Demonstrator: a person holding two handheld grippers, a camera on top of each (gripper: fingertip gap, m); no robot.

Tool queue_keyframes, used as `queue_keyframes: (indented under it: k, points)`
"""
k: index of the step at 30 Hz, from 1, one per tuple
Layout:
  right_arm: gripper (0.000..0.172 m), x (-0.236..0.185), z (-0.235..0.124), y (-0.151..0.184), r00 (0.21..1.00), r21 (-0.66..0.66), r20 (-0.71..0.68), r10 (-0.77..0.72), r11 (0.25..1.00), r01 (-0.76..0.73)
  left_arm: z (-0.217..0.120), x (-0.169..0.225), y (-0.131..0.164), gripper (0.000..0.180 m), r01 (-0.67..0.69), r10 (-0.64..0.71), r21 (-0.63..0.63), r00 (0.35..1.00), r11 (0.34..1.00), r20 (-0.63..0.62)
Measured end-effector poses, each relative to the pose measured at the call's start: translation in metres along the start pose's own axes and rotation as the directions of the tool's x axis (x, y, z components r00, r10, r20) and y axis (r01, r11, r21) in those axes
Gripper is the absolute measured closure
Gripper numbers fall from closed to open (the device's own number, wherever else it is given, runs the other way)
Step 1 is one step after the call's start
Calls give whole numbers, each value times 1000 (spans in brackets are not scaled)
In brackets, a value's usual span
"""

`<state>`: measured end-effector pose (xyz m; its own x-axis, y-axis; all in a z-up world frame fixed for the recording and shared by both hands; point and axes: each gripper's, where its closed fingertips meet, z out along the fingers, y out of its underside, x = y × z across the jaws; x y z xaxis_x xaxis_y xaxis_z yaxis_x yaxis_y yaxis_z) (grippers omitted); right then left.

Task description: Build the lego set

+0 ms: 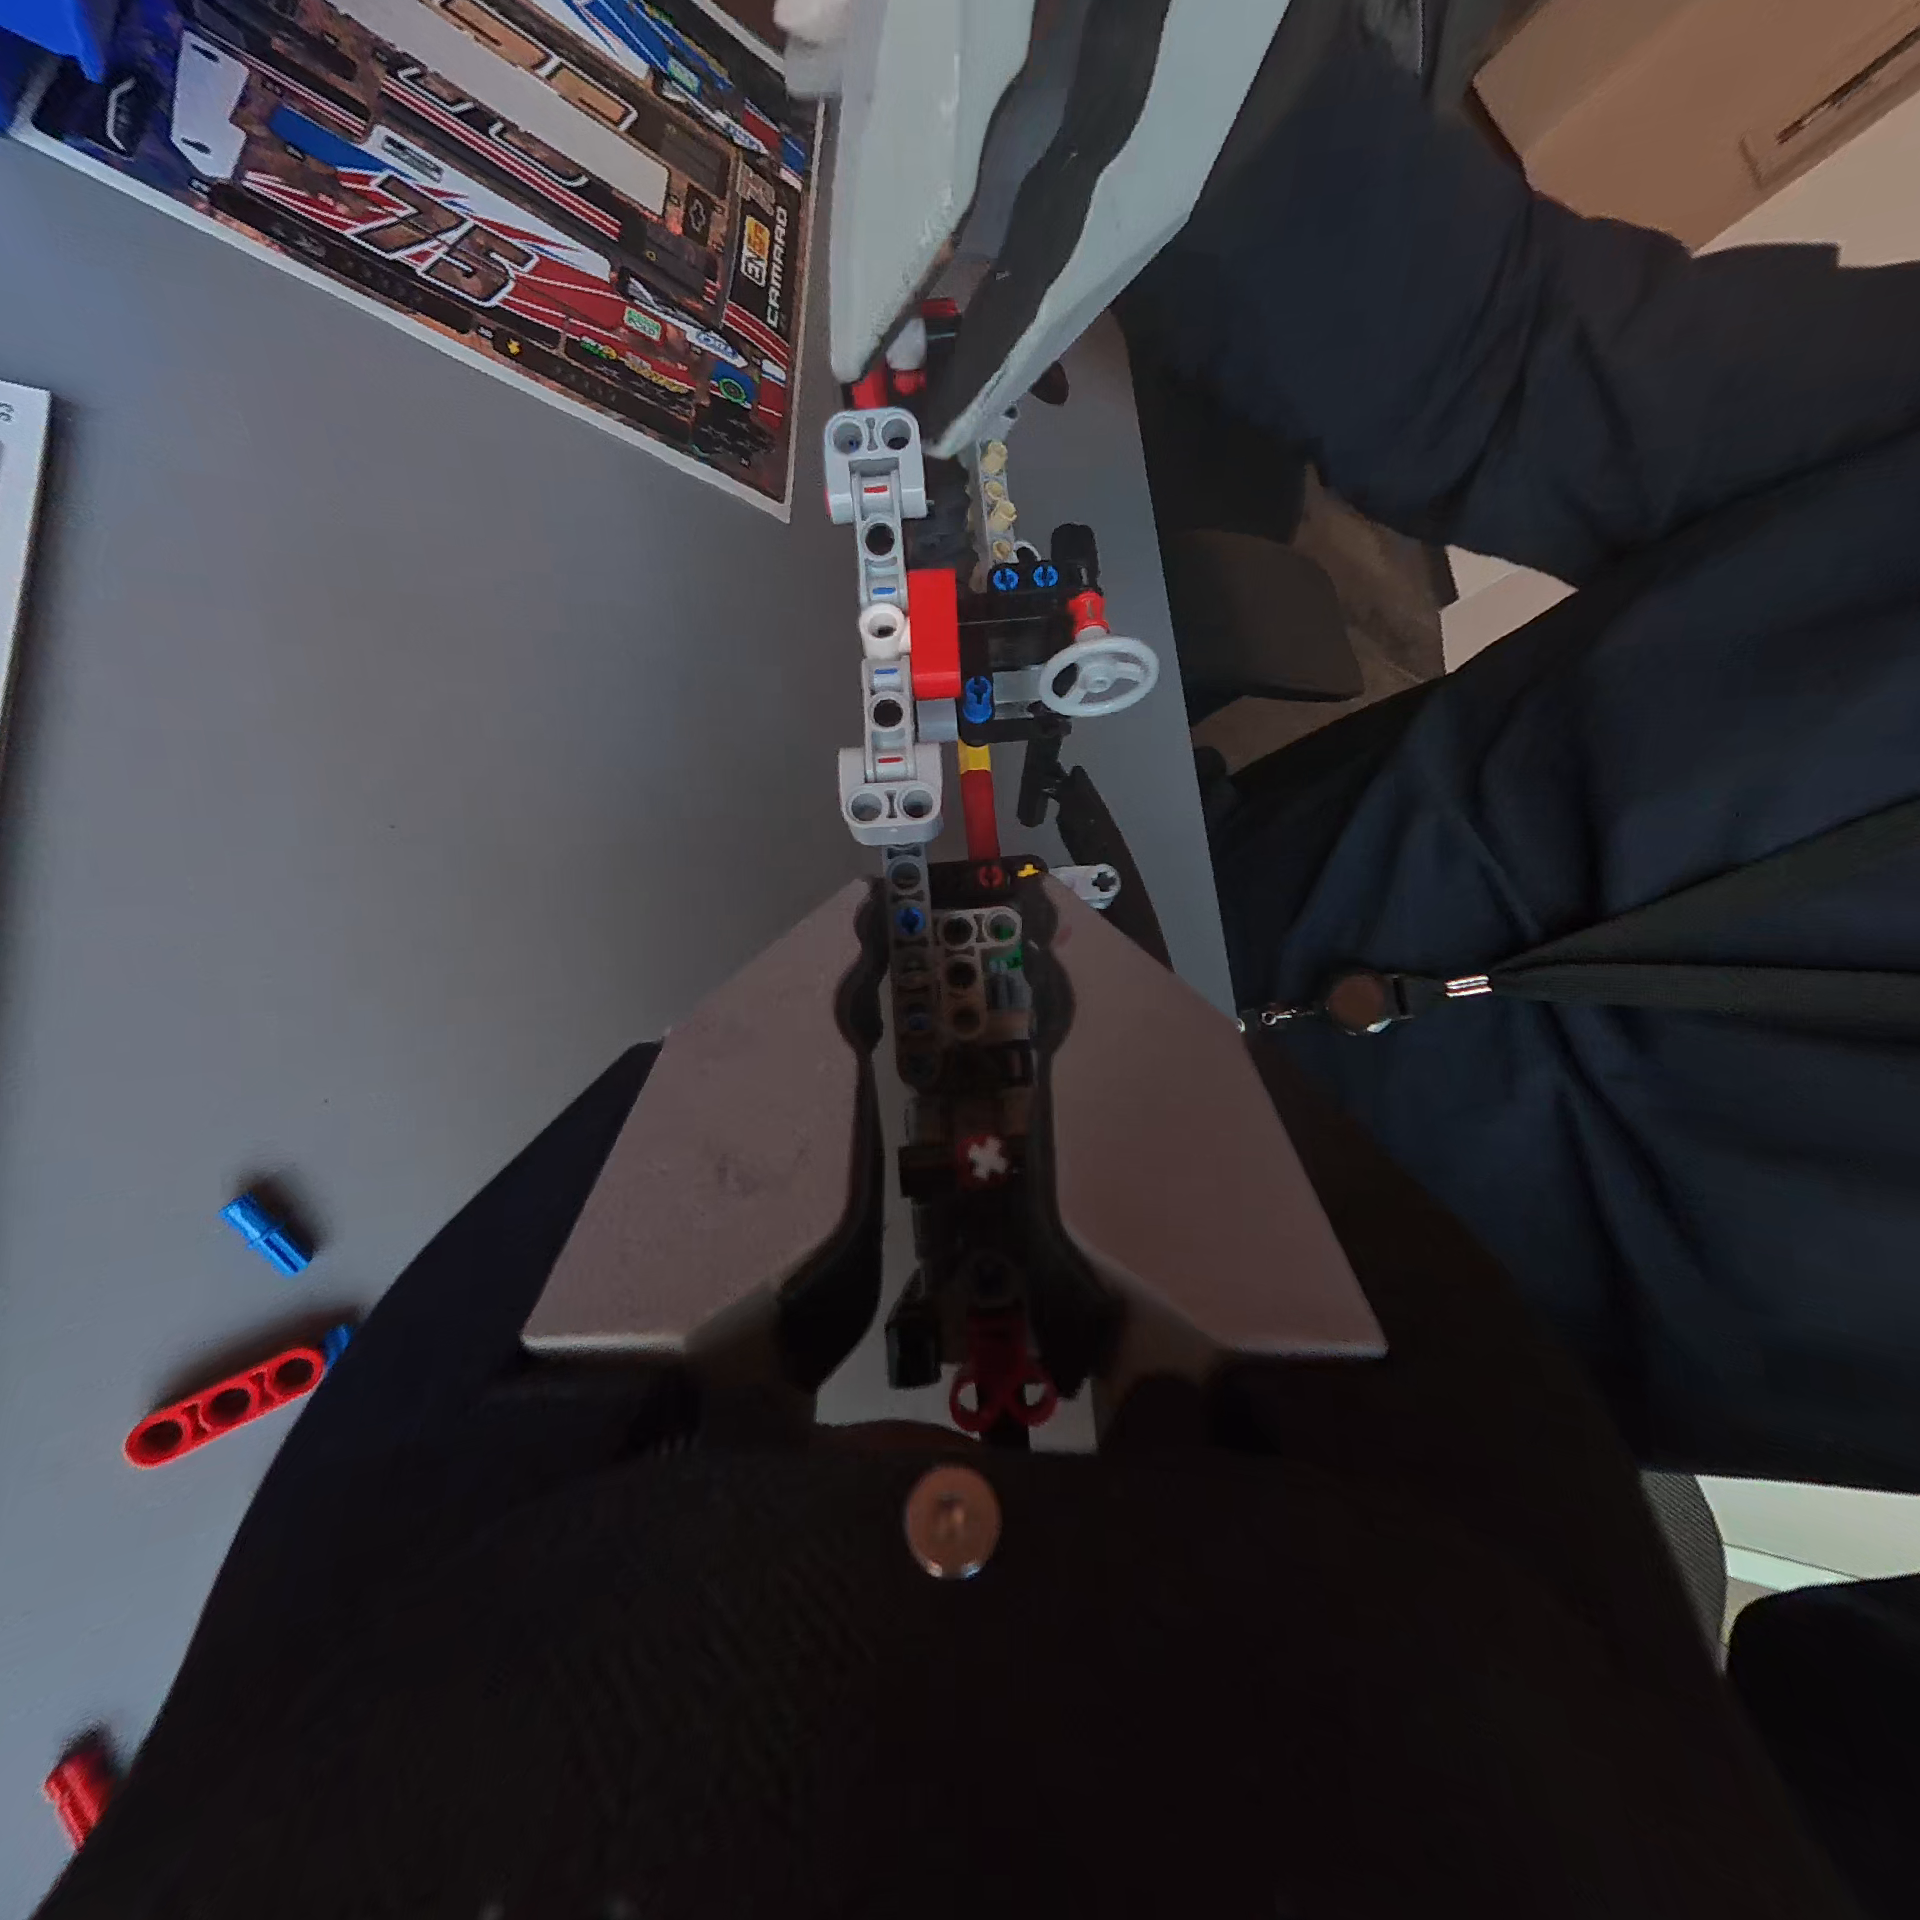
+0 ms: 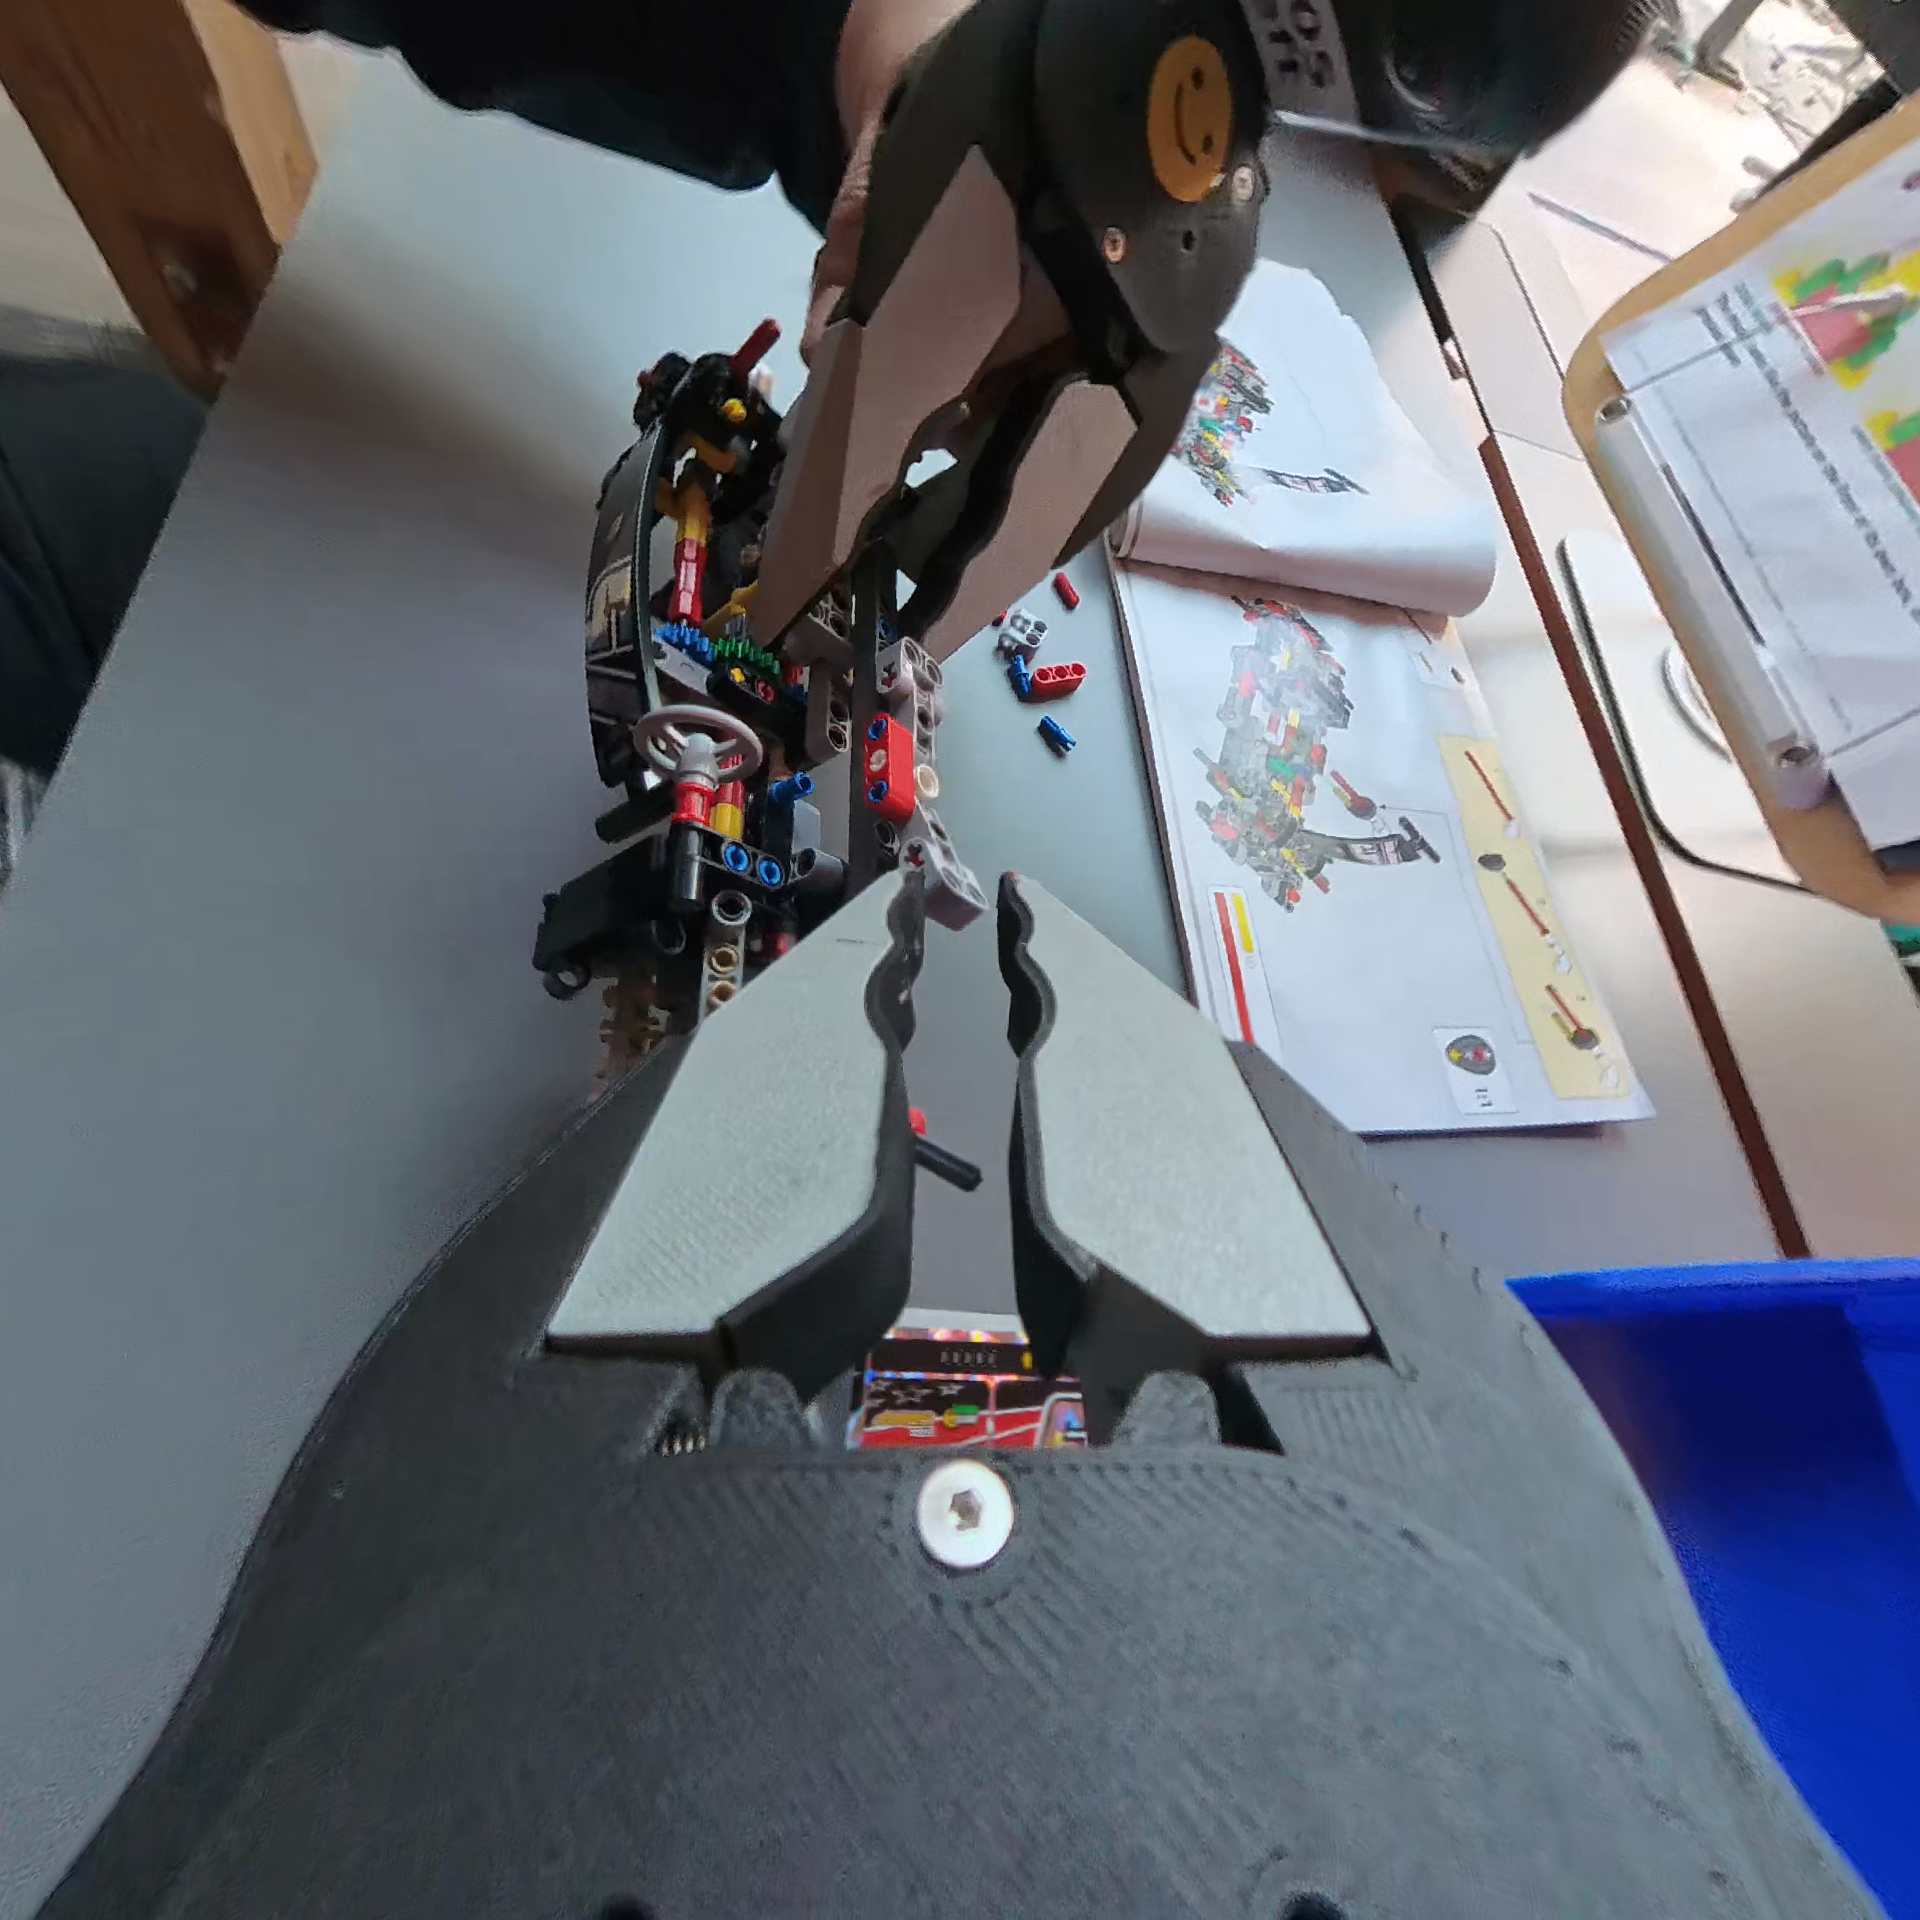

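My left gripper point(image 1: 961, 894) is shut on one end of a long toy brick model point(image 1: 930, 634) and holds it on edge over the grey table point(image 1: 416, 831). The model has grey beams, a red block and a grey steering wheel point(image 1: 1099, 675). The right wrist view shows the left gripper point(image 2: 852, 623) from the far side, clamped on the model point(image 2: 727, 831). My right gripper point(image 2: 954, 883) is open at the model's other end. A grey beam end point(image 2: 951, 894) sits between its tips, with a gap to the right pad. The right gripper also shows in the left wrist view point(image 1: 935, 436).
A sticker sheet point(image 1: 520, 229) lies at the back. A red beam point(image 1: 223, 1403) and a blue pin point(image 1: 265, 1231) lie loose on the left. An open instruction booklet point(image 2: 1351, 831), loose parts point(image 2: 1049, 675) and a blue bin point(image 2: 1766, 1558) lie to the right. A person's dark clothing point(image 1: 1558, 727) is beyond the table edge. There is about 8 centimetres between the tips of the two grippers.
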<state>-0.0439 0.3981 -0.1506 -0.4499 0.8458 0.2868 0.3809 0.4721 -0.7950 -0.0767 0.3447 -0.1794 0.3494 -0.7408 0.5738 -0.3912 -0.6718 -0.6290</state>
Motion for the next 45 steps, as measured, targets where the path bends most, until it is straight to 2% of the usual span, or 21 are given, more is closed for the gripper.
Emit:
queue_keyframes:
  k: [2, 4, 7, 11, 13, 19, 23, 25, 27, 29, 32, 34, 35, 37, 40, 41, 43, 45]
  points:
    - [165, -2, 2, 0, 997, -38, 17, -69, 997, 69, 1, -1, -1, 157, 5, -5, 1, 1000, 1000, -7]
    - [159, -4, 6, 5, 992, -99, 29, -120, 988, 122, 1, -2, 0, 157, 9, -9, 5, 1000, 1000, -13]
    - [157, -3, 13, 15, 986, -185, 41, -162, 968, 167, 1, 0, 1, 157, 15, -15, 2, 999, 1000, -29]
    - [162, 1, 18, 19, 980, -236, 11, -200, 951, 197, 1, -3, 3, 157, 52, -52, 22, 998, 998, -38]
    - [162, 0, 21, 21, 983, -225, 0, -182, 958, 177, 2, -4, 5, 157, 61, -59, 38, 998, 997, -32]
    - [163, -19, 35, 32, 999, -212, 48, 4, 977, 6, 11, -2, 24, 155, 101, -100, 39, 995, 994, -27]
    - [163, -35, 36, 29, 994, -188, 104, 29, 982, -9, 16, 8, 33, 155, 116, -113, 43, 992, 992, -60]
    - [155, -42, 31, 24, 987, -150, 154, 40, 989, -17, 19, 13, 34, 156, 115, -111, 57, 991, 992, -68]
    - [143, -46, 25, 20, 982, -116, 183, 40, 993, -18, 19, 16, 34, 156, 105, -101, 79, 993, 991, -54]
    - [149, -54, 20, 21, 978, -130, 208, 29, 992, -1, 18, 22, 35, 156, 76, -74, 87, 997, 993, -27]
    - [153, -60, 15, 9, 987, -121, 132, -96, 986, 112, 18, 35, 35, 156, 8, -12, 87, 999, 996, 39]
    - [149, -64, 9, -4, 983, -72, 72, -167, 982, 172, 16, 41, 34, 156, -38, 30, 79, 994, 996, 101]
    - [152, -66, 5, -8, 982, -51, 62, -176, 982, 179, 15, 42, 33, 156, -62, 53, 69, 990, 996, 130]
    - [164, -57, -4, -13, 993, -48, 18, -121, 991, 121, 12, 44, 27, 157, -118, 107, 49, 977, 992, 187]
    - [155, -47, -21, -37, 991, 102, 70, 115, 987, -122, 7, 44, 18, 156, -225, 215, -3, 929, 974, 300]
    - [143, -46, -25, -42, 978, 136, 101, 183, 971, -196, 6, 45, 17, 157, -245, 238, -21, 916, 969, 322]
    - [138, -48, -23, -38, 957, 108, 158, 243, 959, -261, 7, 45, 18, 156, -252, 250, -37, 913, 967, 323]
    - [139, -49, -12, -24, 959, 11, 160, 235, 971, -240, 7, 41, 18, 156, -225, 221, -20, 930, 974, 294]
